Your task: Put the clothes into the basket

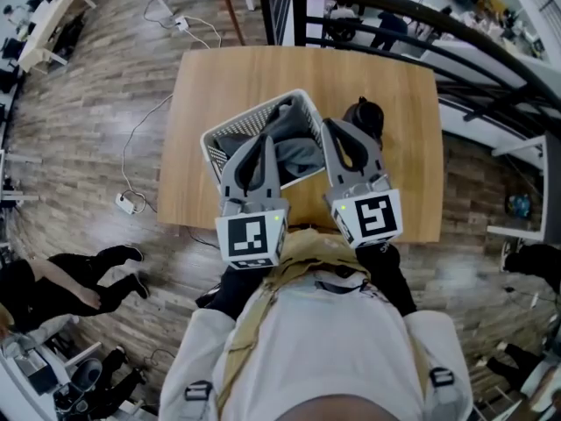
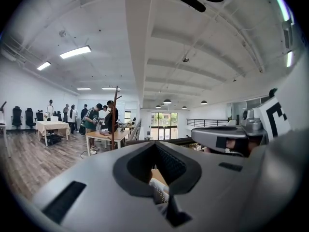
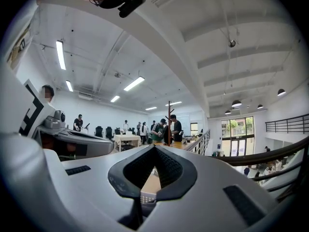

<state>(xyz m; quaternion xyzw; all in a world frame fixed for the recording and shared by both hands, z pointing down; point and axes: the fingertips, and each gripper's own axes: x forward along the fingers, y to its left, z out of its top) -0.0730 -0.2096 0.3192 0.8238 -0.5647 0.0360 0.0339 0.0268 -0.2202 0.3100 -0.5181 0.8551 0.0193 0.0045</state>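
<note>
Grey clothes (image 1: 296, 147) lie inside the white mesh basket (image 1: 213, 144), heaped against its right side, centre of the head view. The basket sits tilted on the wooden counter (image 1: 228, 77), towards the counter's lower edge. A dark bundle (image 1: 364, 117) sits on the counter just right of the basket, outside it; can't tell what it is.

Left hand-held gripper (image 1: 261, 144) is over the basket's lower part, tip above the grey clothes, jaws clenched together with nothing in them. In the left gripper view the left hand-held gripper (image 2: 154, 144) has its tips meeting, and only a strip of counter (image 2: 153, 174) and a bit of white basket mesh (image 2: 159, 190) show through the gap behind the tips.

Right hand-held gripper (image 1: 336, 128) is at the basket's right edge, between basket and dark bundle, also clenched and empty. In its own view the right hand-held gripper (image 3: 154, 148) has its tips touching, with counter (image 3: 152, 182) seen through the opening.

Both point to the top of the frame, side by side, close together.

Around: wood-plank floor (image 1: 88, 147), a white cable (image 1: 140, 139) left of the counter, a dark railing (image 1: 421, 16) upper right. People (image 2: 96, 120) stand at a far table, left of the left gripper view.
</note>
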